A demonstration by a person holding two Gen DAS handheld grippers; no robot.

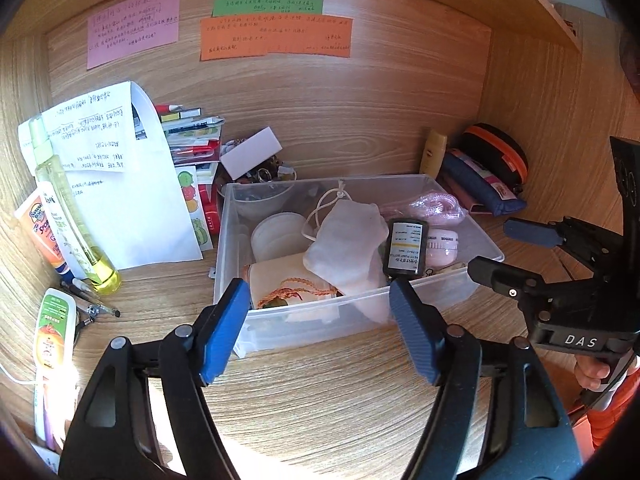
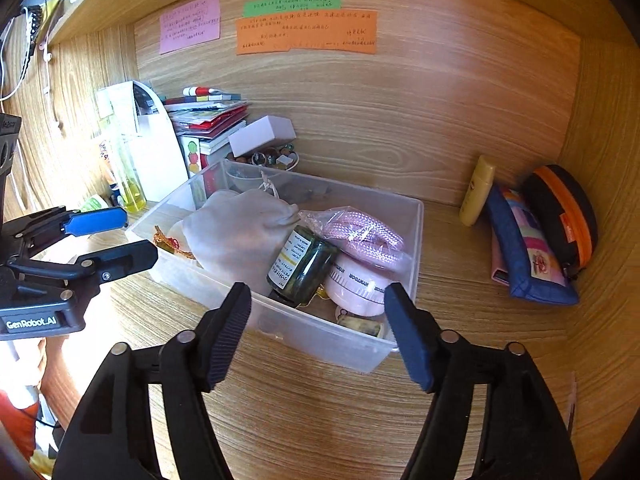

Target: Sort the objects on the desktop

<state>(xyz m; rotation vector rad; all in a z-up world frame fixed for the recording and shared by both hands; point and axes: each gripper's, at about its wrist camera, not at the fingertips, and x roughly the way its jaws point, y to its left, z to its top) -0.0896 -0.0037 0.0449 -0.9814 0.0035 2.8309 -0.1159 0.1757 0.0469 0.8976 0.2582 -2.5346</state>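
A clear plastic bin (image 1: 432, 300) (image 2: 372, 354) stands on the wooden desk. In it lie a white cloth pouch (image 1: 348, 240) (image 2: 240, 232), a dark bottle (image 1: 405, 249) (image 2: 302, 266), a pink round jar (image 1: 441, 246) (image 2: 358, 286), pink cord in a bag (image 1: 438, 206) (image 2: 360, 234) and a cloth with orange string (image 1: 296, 290). My left gripper (image 1: 316, 330) is open and empty just in front of the bin; it also shows in the right wrist view (image 2: 114, 236). My right gripper (image 2: 318, 330) is open and empty at the bin's right corner; it also shows in the left wrist view (image 1: 508, 248).
Left of the bin: a green spray bottle (image 1: 68, 208), sunscreen tubes (image 1: 38, 232), a white envelope (image 1: 128, 184), pens (image 1: 92, 304), stacked books (image 1: 192, 140) (image 2: 208, 120) and a bowl of trinkets (image 2: 264, 160). Right: a yellow bottle (image 2: 476, 190), a blue pouch (image 2: 524, 252) and a black-orange case (image 2: 568, 216).
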